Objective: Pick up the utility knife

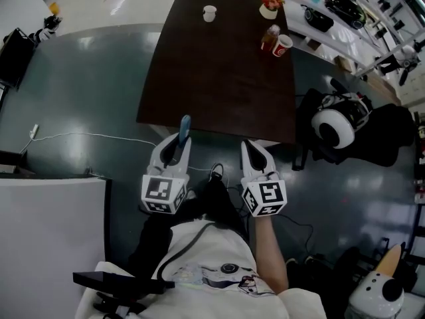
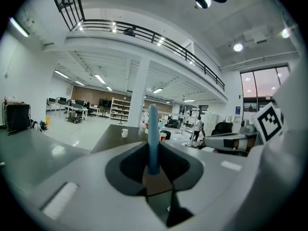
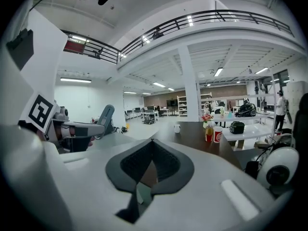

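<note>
The utility knife (image 1: 184, 129) is a slim blue handle standing up between the jaws of my left gripper (image 1: 180, 143), which is shut on it just short of the table's near edge. In the left gripper view the knife (image 2: 153, 137) rises straight out of the dark pads (image 2: 131, 166). My right gripper (image 1: 250, 147) sits beside it at the same height, its pads (image 3: 167, 166) pressed together with nothing between them. From the right gripper view the left gripper (image 3: 79, 129) and the knife (image 3: 106, 115) show at the left.
A dark brown table (image 1: 219, 78) lies ahead, bearing a white cup (image 1: 210, 13), a red cup (image 1: 283, 45), a bottle (image 1: 269, 36) and a flower pot (image 1: 269, 6). A chair with a white helmet-like object (image 1: 334, 129) stands right. A white cabinet (image 1: 46, 238) is lower left.
</note>
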The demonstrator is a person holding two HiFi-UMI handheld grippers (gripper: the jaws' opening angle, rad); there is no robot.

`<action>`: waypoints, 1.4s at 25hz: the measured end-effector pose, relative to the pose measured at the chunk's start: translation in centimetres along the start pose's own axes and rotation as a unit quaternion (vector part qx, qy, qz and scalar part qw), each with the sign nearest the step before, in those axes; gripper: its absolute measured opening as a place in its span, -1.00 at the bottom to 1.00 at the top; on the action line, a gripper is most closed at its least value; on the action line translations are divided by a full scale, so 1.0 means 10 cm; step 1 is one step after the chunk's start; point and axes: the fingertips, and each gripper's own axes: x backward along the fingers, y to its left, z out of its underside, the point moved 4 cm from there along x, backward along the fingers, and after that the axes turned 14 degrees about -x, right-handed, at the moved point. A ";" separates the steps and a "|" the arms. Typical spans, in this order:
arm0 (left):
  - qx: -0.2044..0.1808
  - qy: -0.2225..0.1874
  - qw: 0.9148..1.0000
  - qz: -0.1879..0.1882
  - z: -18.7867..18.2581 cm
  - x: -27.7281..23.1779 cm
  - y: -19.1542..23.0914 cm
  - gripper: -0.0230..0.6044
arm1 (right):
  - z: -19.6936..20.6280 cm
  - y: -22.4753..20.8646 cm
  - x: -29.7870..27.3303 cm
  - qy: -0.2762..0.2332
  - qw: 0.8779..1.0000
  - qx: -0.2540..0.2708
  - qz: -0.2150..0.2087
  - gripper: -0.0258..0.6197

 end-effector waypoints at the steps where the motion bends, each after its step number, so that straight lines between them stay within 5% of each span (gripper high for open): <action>1: 0.002 0.002 1.000 0.001 0.02 0.05 -0.03 -0.71 | 0.02 0.03 0.05 0.002 1.000 0.004 -0.001 -0.92; 23: -0.030 0.002 0.999 -0.027 -0.06 1.03 -1.00 -0.71 | 0.30 0.20 1.38 -0.023 0.999 0.003 -0.038 -0.92; 35: -0.042 -0.016 0.999 -0.022 -0.26 1.41 -1.14 -0.71 | 0.19 0.36 1.77 -0.067 0.998 -0.012 -0.015 -0.92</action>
